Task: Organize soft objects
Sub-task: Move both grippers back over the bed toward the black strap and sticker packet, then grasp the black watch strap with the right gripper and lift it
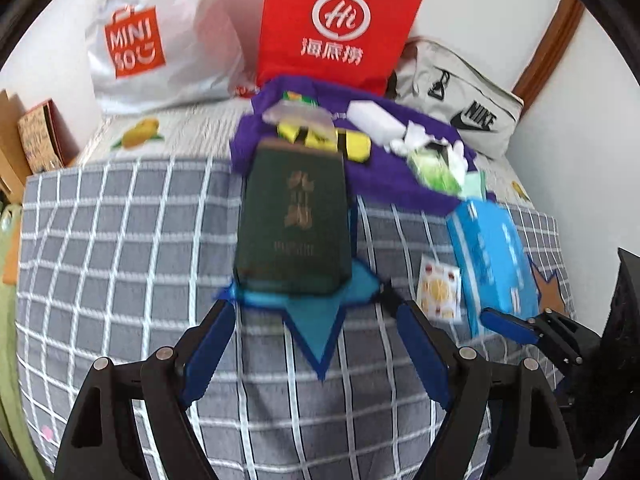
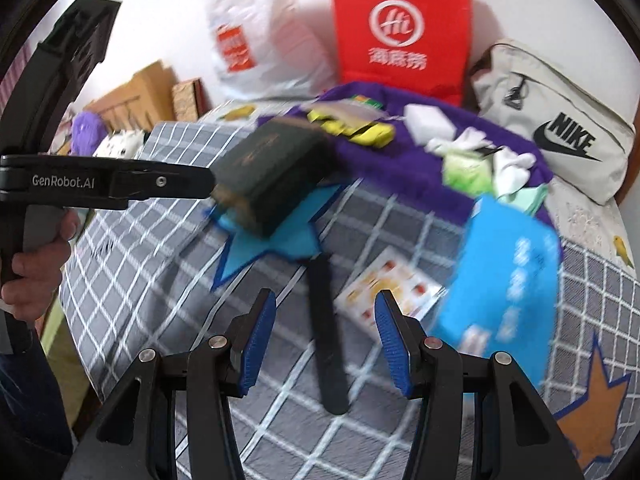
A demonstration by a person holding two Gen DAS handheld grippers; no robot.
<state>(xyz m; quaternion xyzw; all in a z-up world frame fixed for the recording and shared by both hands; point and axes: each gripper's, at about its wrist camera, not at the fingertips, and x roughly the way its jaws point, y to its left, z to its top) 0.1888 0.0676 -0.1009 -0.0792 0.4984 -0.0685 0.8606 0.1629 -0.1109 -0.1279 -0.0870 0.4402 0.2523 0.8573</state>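
Note:
A dark green box (image 1: 294,220) with gold lettering lies on a blue star patch (image 1: 316,320) of the checked quilt (image 1: 120,260). My left gripper (image 1: 316,308) stands open just short of it, its fingers wider apart than the box. In the right wrist view the box (image 2: 272,172) sits at the tip of the left gripper's finger (image 2: 172,184). My right gripper (image 2: 326,296) is open with nothing gripped, over a black strip (image 2: 328,360) on the quilt. A purple cloth (image 1: 392,184) behind carries yellow (image 1: 354,146), white (image 1: 372,120) and green (image 1: 436,172) soft packs.
A blue tissue box (image 1: 492,264) and a sticker sheet (image 1: 438,292) lie to the right. Against the wall stand a white Miniso bag (image 1: 160,48), a red bag (image 1: 336,24) and a grey Nike bag (image 1: 460,100). Cardboard boxes (image 1: 40,136) sit left. A hand (image 2: 36,272) holds the left gripper.

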